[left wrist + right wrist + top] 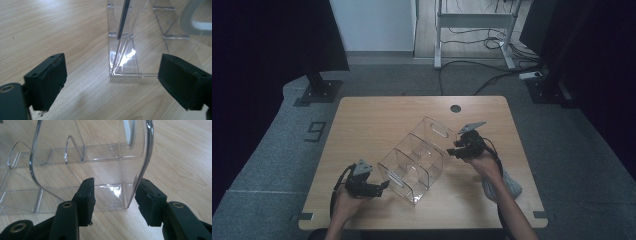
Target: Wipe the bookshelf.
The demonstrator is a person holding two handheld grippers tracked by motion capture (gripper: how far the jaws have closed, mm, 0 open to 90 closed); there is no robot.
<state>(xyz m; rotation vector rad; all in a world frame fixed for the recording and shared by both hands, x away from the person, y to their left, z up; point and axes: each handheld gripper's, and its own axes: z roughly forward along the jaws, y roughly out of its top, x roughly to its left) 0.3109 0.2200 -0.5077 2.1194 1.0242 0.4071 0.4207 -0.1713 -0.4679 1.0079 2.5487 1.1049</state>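
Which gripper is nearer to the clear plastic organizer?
Right. The right gripper has its jaws around a corner wall of the clear organizer, though contact is unclear. The left gripper sits just short of the opposite end, jaws wide open.

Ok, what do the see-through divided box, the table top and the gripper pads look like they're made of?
The divided box looks like rigid clear plastic, probably acrylic: glossy, fully see-through, with bright glints along its edges. The table top shows a pale wood grain with a matte finish; whether it is solid wood or laminate I cannot tell. The pads look like matte black rubber or foam, slightly frayed at the edges.
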